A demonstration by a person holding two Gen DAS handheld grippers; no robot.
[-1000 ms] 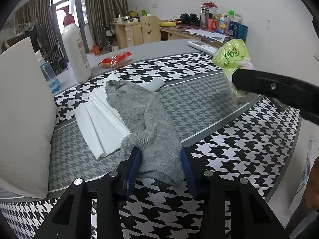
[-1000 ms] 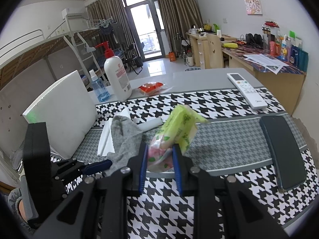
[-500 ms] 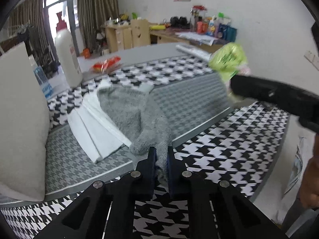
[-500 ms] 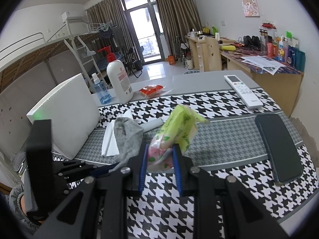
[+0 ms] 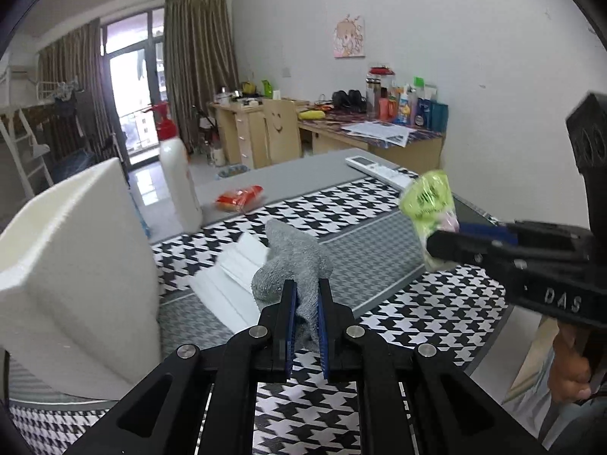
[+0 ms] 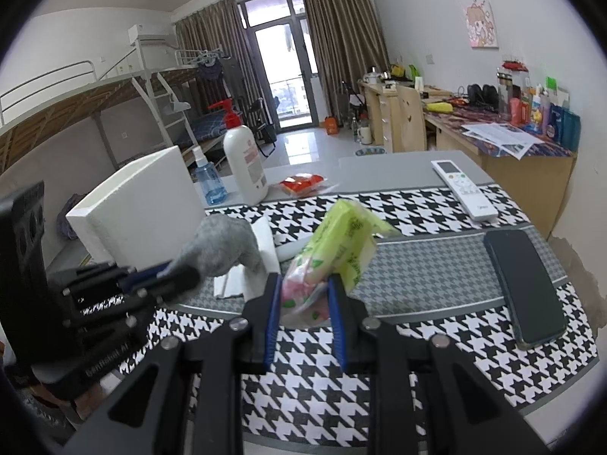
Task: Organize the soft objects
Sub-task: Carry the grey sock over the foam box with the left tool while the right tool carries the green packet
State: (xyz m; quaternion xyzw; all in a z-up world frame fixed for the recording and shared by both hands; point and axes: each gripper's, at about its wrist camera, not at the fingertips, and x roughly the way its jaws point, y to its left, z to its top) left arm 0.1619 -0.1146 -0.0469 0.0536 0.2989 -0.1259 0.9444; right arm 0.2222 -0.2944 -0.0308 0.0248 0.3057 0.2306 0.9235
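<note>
My left gripper [image 5: 304, 297] is shut on a grey towel [image 5: 294, 261] and holds it lifted off the houndstooth table [image 5: 417, 314]; the towel also shows in the right wrist view [image 6: 224, 244]. Folded white cloths [image 5: 231, 280] lie under it on the table. My right gripper [image 6: 305, 295] is shut on a green and pink soft packet [image 6: 334, 250] and holds it above the table. The packet also shows in the left wrist view [image 5: 430, 208], at the right.
A white foam block [image 5: 76, 265] stands at the left. A lotion pump bottle [image 6: 244, 161], blue spray bottle [image 6: 208, 182] and red snack pack [image 6: 303, 182] sit at the back. A remote [image 6: 464, 187] and a dark phone [image 6: 525, 284] lie at the right.
My left gripper closed on the grey towel and raised it off the white cloths. My right gripper kept its hold on the packet and stayed roughly in place.
</note>
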